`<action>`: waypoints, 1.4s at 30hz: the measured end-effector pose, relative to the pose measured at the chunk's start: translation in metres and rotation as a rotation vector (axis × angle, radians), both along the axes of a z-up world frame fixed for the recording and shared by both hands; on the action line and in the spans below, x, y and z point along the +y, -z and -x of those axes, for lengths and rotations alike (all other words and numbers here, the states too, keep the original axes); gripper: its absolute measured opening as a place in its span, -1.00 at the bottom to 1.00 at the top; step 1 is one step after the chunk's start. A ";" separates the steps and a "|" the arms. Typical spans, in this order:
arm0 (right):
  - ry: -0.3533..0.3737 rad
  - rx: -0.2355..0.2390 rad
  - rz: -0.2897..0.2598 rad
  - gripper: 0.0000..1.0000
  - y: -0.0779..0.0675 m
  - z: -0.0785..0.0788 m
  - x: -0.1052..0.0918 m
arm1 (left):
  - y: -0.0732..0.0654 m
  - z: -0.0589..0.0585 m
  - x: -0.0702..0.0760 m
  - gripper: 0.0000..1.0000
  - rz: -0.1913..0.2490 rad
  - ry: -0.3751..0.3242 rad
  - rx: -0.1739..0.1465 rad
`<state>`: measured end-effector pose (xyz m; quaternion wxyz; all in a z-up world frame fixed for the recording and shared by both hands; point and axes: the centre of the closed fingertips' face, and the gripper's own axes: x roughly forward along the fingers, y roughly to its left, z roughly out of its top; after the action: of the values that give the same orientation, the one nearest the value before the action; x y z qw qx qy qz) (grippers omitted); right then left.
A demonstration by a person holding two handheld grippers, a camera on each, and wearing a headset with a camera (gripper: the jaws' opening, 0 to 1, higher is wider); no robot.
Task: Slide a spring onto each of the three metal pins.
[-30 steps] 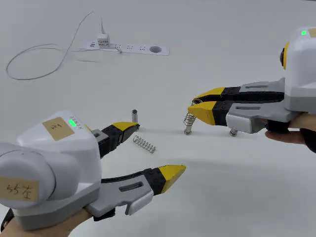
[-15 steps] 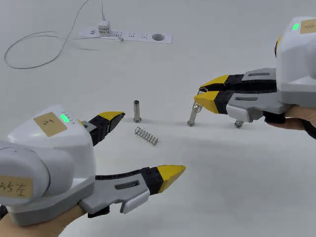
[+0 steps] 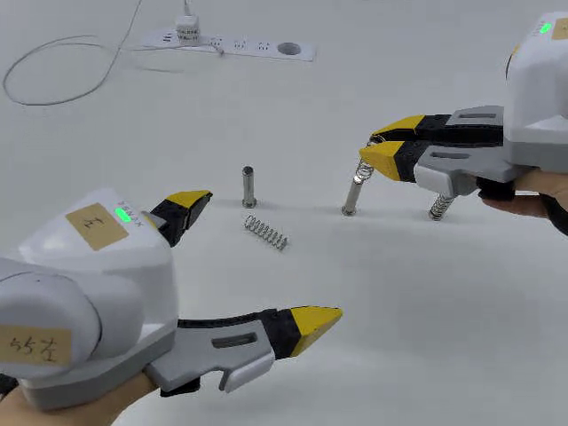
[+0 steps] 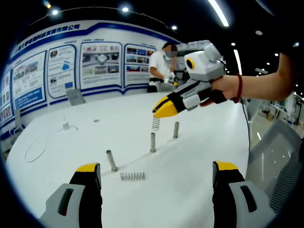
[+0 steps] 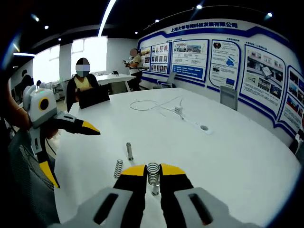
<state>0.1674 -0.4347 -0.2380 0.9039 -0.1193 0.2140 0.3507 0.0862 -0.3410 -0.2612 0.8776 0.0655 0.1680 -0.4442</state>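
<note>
My right gripper point(image 3: 377, 155) is shut on a small spring point(image 3: 362, 170), held tilted with its lower end at the top of the middle pin point(image 3: 351, 202). The right gripper view has this spring point(image 5: 153, 173) between shut jaws, above the pin point(image 5: 155, 191). A bare pin point(image 3: 248, 186) stands to the left, and the right pin point(image 3: 439, 207) carries a spring. A loose spring point(image 3: 265, 232) lies on the white table. My left gripper point(image 3: 257, 259) is open and empty, near the loose spring point(image 4: 132, 176). The left gripper view also takes in the right gripper point(image 4: 166, 107).
A white power strip point(image 3: 226, 42) with a looping cable point(image 3: 53, 71) lies at the table's far edge. A person sits at another table point(image 5: 85, 85) behind. A mesh chair point(image 4: 280, 156) stands beside the table.
My right gripper has risen, taking the spring from low on the middle pin up to its top. The left gripper has stayed open in about the same place.
</note>
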 end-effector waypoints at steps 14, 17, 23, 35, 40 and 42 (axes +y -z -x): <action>0.042 0.040 -0.011 -0.78 0.017 -0.011 -0.002 | 0.000 -0.004 0.005 1.00 -0.017 -0.011 0.003; 0.044 0.045 -0.010 -0.78 0.018 -0.011 -0.003 | 0.000 -0.004 0.006 1.00 -0.017 -0.012 0.004; 0.042 0.054 0.006 -0.78 0.022 -0.011 -0.004 | 0.000 -0.005 0.006 1.00 -0.021 -0.011 0.003; 0.049 0.079 0.059 -0.77 0.041 -0.008 0.000 | 0.002 -0.004 0.008 0.96 -0.029 -0.012 0.010; 0.064 0.088 0.065 -0.77 0.048 -0.006 0.001 | 0.005 -0.003 0.010 0.94 -0.043 -0.013 0.015; 0.067 0.091 0.072 -0.77 0.050 -0.005 0.001 | 0.006 -0.003 0.010 0.95 -0.045 -0.013 0.016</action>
<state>0.1725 -0.4333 -0.2884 0.8996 -0.1284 0.2711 0.3175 0.0895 -0.3311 -0.2674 0.8774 0.0806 0.1856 -0.4349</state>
